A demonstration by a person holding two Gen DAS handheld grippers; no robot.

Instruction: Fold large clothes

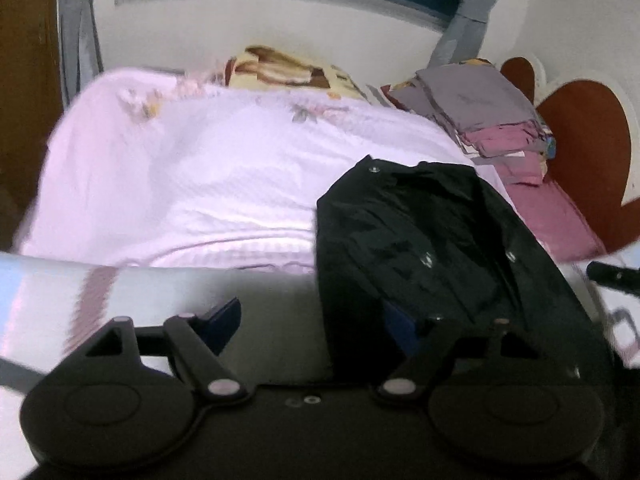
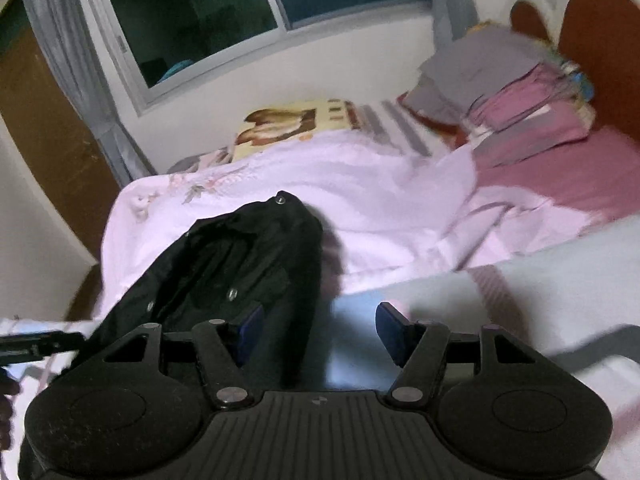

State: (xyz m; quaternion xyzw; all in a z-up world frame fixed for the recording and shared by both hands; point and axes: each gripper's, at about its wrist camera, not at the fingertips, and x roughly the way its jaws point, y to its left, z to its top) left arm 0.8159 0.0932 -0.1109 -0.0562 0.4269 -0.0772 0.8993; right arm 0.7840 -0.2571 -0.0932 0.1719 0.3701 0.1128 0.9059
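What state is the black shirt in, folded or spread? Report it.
Neither: the black shirt lies bunched and creased on the pink bedspread, edges uneven, no flat folds.

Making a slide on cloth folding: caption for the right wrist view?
Right claw open, black garment draped over its left finger, above a pink-covered bed.

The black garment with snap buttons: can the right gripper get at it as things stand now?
Probably yes: the black garment already lies against the open right gripper, by one finger, nothing between.
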